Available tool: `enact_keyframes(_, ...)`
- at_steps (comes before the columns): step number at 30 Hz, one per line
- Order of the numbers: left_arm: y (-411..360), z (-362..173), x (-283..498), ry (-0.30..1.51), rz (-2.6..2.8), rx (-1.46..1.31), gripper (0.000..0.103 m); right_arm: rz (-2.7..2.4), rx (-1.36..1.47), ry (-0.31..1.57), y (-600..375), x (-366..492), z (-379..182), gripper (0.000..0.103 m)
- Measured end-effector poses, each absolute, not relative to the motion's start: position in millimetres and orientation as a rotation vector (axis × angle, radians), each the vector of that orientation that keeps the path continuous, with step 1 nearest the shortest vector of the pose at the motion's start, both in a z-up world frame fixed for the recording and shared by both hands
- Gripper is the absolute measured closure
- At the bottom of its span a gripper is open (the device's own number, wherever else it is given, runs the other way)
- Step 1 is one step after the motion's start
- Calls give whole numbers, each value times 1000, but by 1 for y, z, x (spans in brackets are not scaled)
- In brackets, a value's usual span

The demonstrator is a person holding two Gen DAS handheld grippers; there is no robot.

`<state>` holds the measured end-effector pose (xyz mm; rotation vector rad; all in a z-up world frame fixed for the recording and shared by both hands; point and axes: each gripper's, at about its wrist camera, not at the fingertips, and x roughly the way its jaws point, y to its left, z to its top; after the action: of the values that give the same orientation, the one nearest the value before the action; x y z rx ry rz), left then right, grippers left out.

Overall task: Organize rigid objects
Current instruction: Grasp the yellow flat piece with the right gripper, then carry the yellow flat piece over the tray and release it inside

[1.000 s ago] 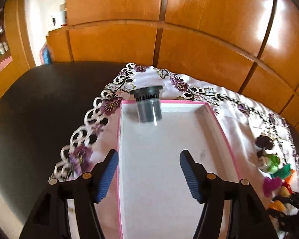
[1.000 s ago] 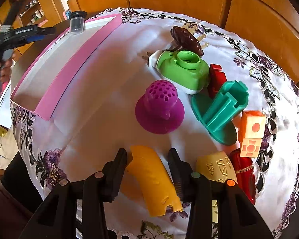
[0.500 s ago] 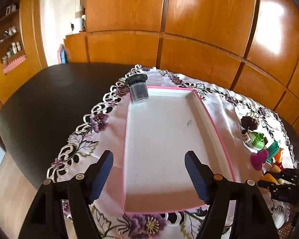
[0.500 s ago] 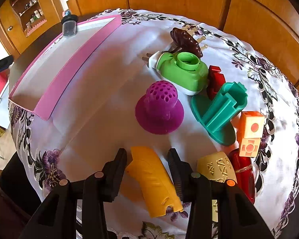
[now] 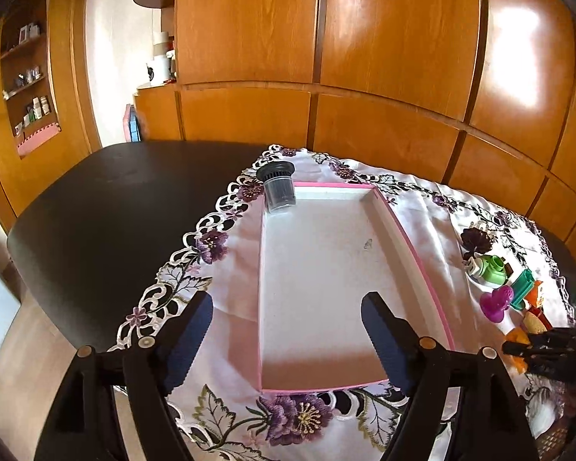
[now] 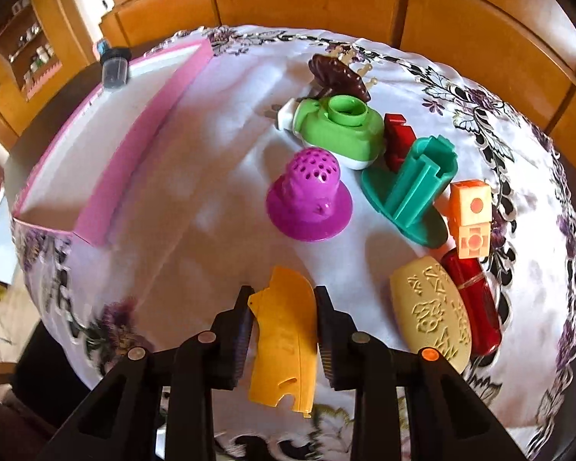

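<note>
A pink-rimmed white tray [image 5: 418, 253] lies on the embroidered cloth, with a dark grey cylinder [image 5: 278, 186] standing in its far left corner. My left gripper [image 5: 288, 330] is open and empty above the tray's near end. My right gripper [image 6: 284, 317] is shut on a curved yellow plastic piece [image 6: 284, 349], lifted slightly off the cloth. The tray [image 6: 142, 130] and cylinder [image 6: 114, 67] show at the upper left of the right wrist view.
Toys lie ahead of the right gripper: a purple perforated dome [image 6: 309, 196], a green piece [image 6: 336, 130], a teal piece [image 6: 414, 192], a brown piece [image 6: 340, 75], orange cubes [image 6: 470, 219], a cream embossed oval [image 6: 434, 311], a red cylinder [image 6: 472, 299]. Dark tabletop [image 5: 115, 211] lies left.
My left gripper has pulled back and up from the tray, leaving the cylinder in the corner. My right gripper has closed on the yellow piece and raised it, tilting it.
</note>
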<state>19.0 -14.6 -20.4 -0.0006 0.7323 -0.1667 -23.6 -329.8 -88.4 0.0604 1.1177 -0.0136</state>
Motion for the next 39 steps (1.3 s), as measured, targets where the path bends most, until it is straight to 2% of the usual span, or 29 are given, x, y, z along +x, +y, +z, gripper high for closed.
enact_keyframes(8, -3, -30, 19, 751, -146, -24, 23, 96, 149, 998, -302, -14, -38, 73)
enact_keyframes(16, 7, -36, 20, 763, -127, -39, 23, 259, 157, 972, -244, 25, -21, 73)
enact_keyframes(32, 33, -51, 29, 803, -73, -91, 23, 320, 308, 1061, -175, 144, -56, 73)
enact_keyframes(35, 38, -54, 30, 810, -62, -96, 23, 337, 401, 1072, -172, 169, -66, 71)
enact_keyframes(37, 42, -56, 31, 815, -50, -98, 23, 332, 429, 1082, -170, 176, -71, 62)
enact_keyframes(39, 46, -58, 32, 819, -42, -107, 23, 329, 447, 1085, -172, 176, -75, 57)
